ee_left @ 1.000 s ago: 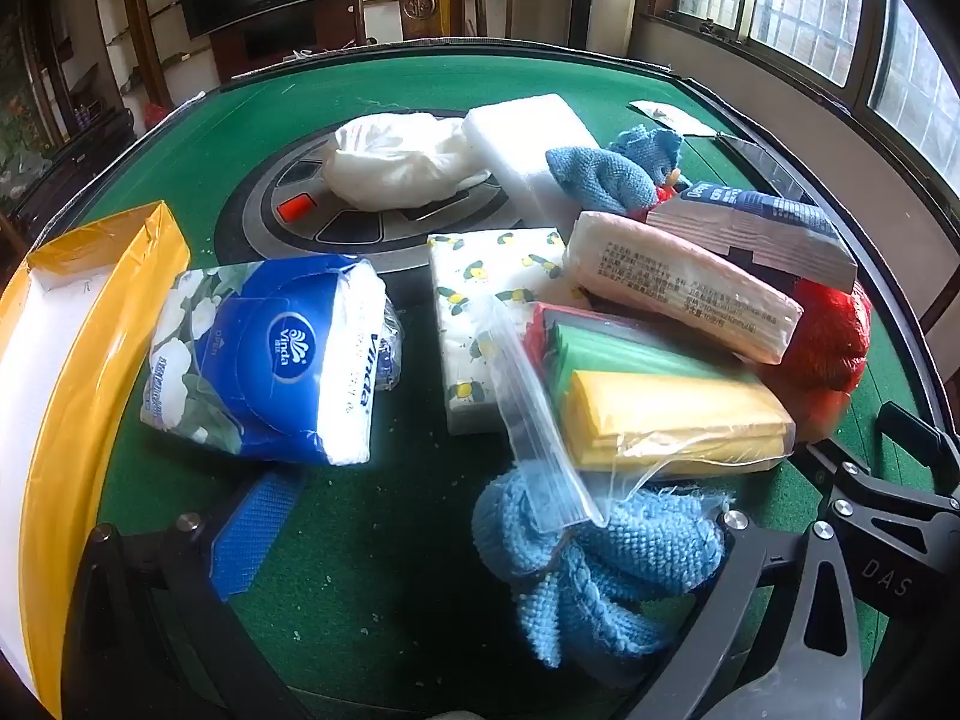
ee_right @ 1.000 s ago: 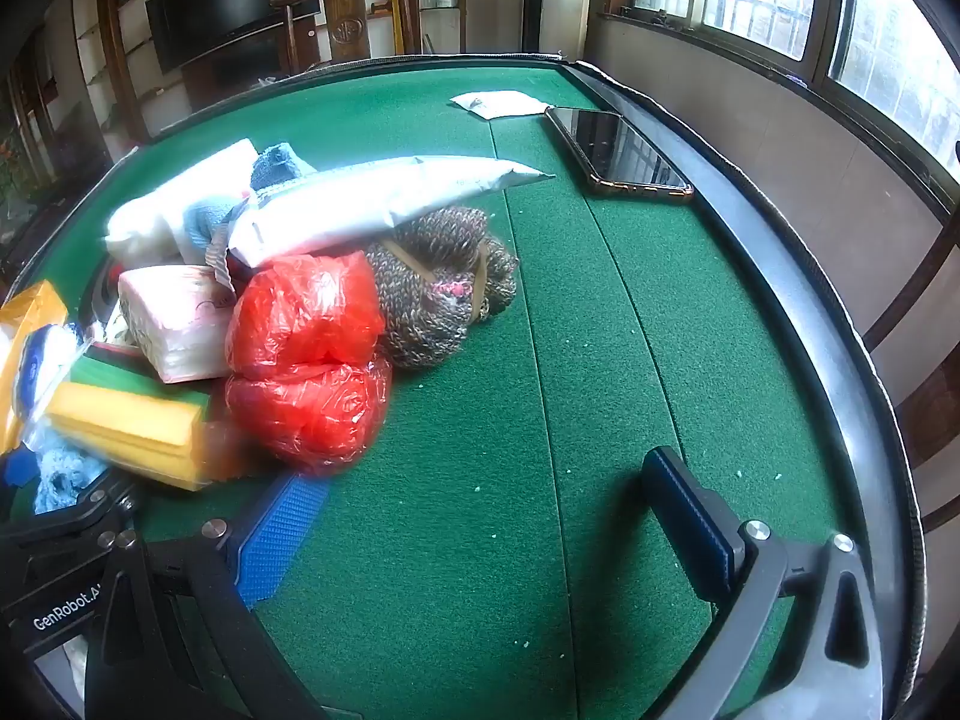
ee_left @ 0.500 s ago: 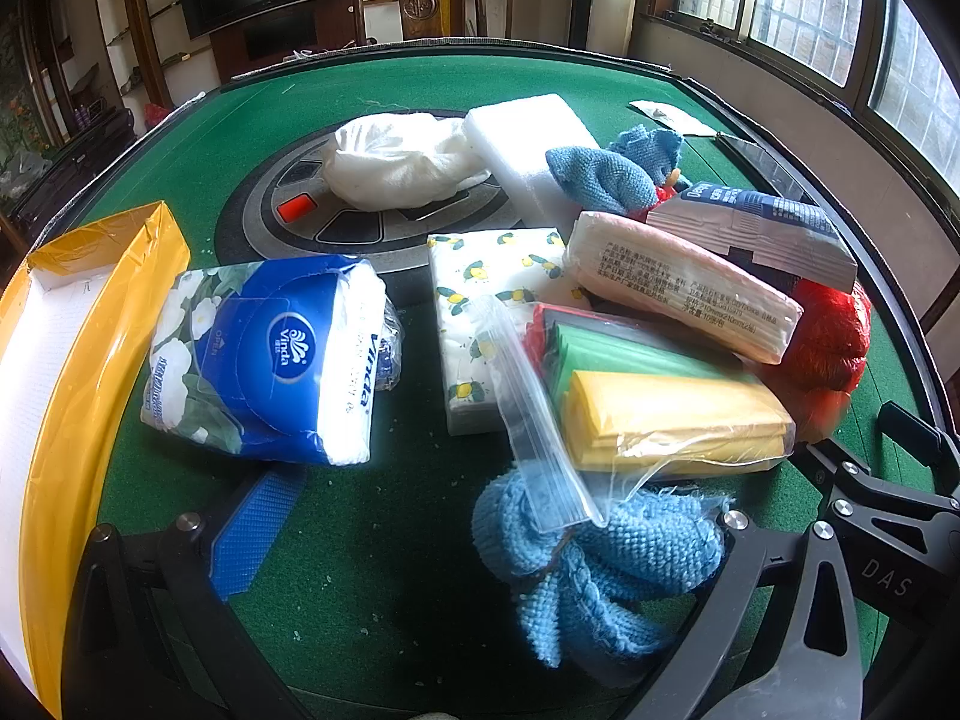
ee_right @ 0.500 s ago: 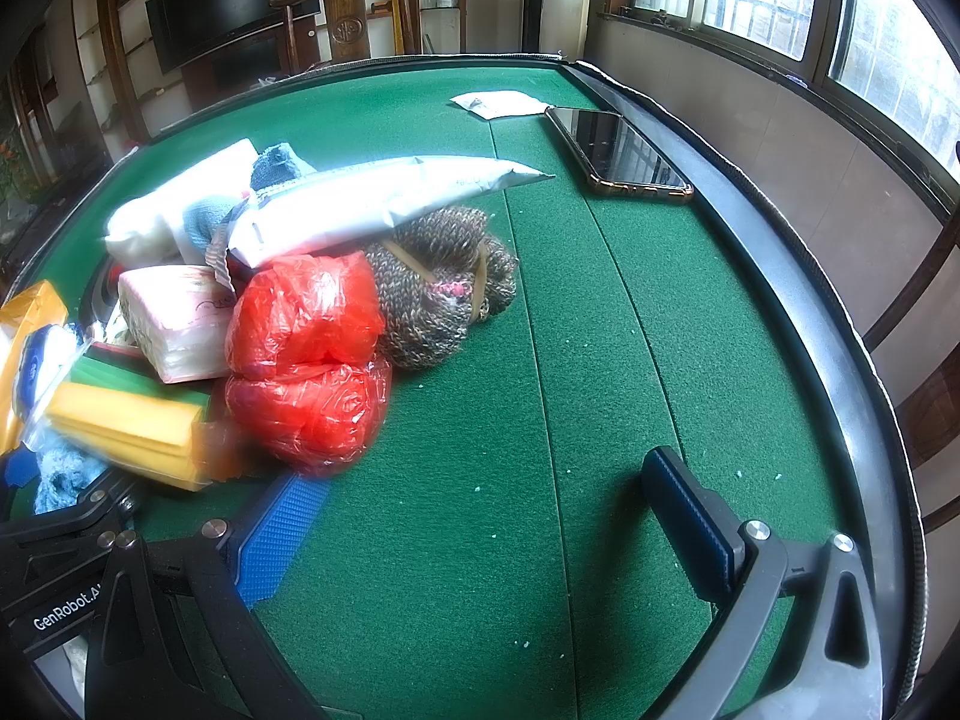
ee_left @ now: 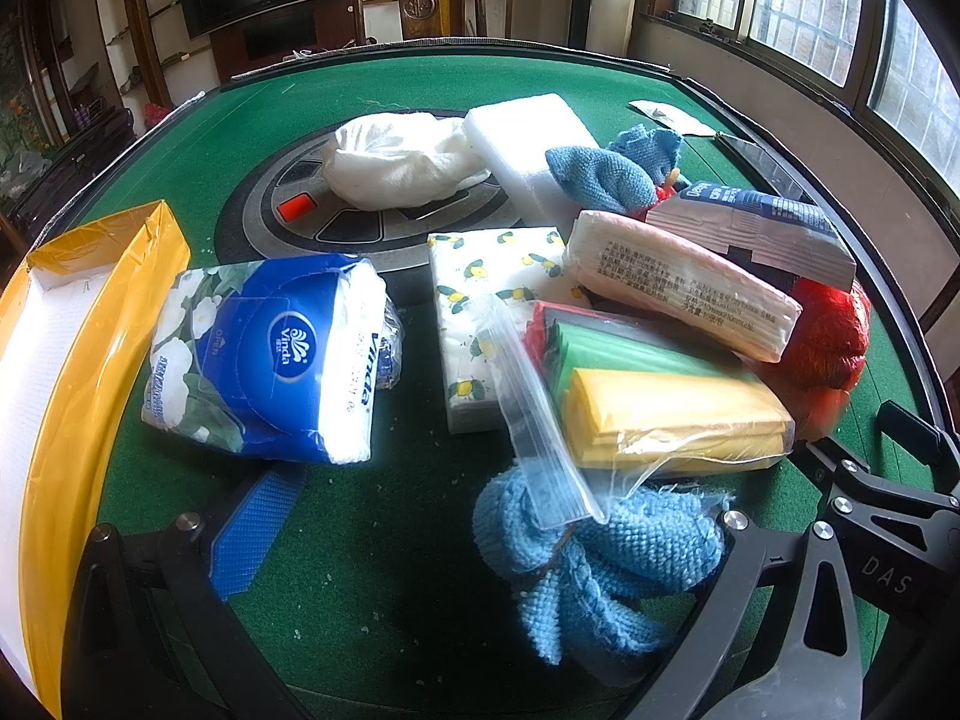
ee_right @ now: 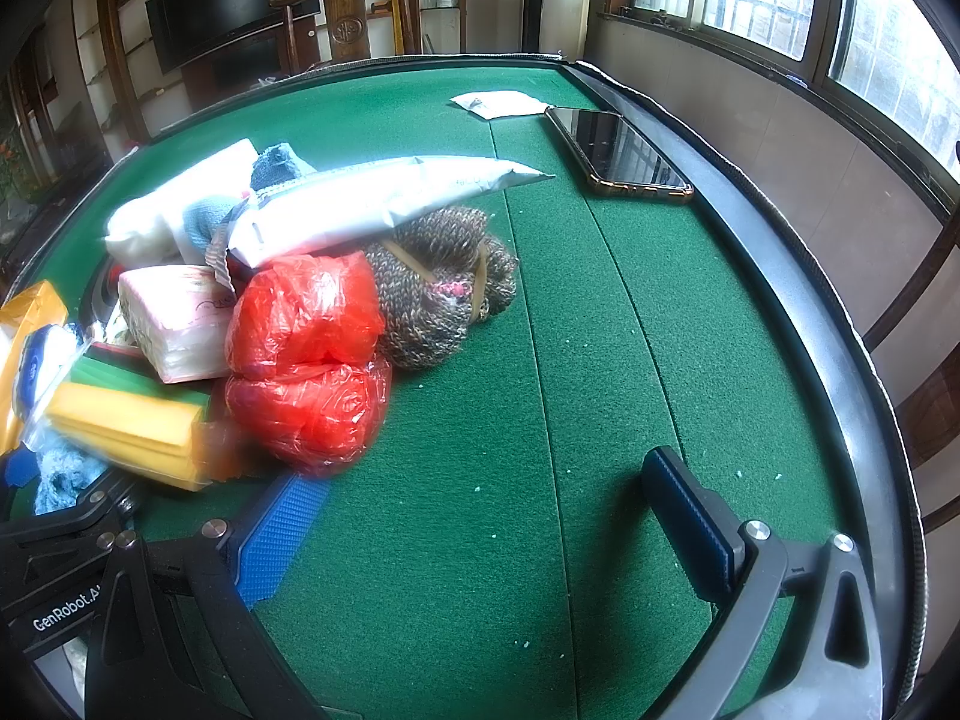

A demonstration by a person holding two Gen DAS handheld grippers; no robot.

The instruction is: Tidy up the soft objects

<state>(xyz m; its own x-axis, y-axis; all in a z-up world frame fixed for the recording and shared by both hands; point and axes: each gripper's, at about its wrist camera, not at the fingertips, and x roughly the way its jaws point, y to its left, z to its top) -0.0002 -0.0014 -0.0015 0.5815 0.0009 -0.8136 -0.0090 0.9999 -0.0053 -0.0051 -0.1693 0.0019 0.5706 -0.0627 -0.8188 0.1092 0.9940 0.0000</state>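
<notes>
While both claws sit low over the near edge of the green worktop (ee_right: 600, 360), each stands spread and grips nothing. The left claw (ee_left: 480, 540) brackets a blue knitted cloth (ee_left: 600, 552) that lies against its right finger, partly under a clear zip bag of yellow and green sponges (ee_left: 660, 414). The right claw (ee_right: 480, 516) is over bare felt. At the near left edge rests a yellow tray (ee_left: 78, 360); just beside it lies a blue tissue pack (ee_left: 270, 354). Further in, a lemon-print napkin pack (ee_left: 480, 276), a pink tissue pack (ee_left: 678, 288) and a red plastic bundle (ee_right: 306, 354) are heaped together, touching. Beyond lie a white cloth (ee_left: 396, 159) and a white foam block (ee_left: 528, 144). A phone (ee_right: 618, 150) lies near the far right edge.
</notes>
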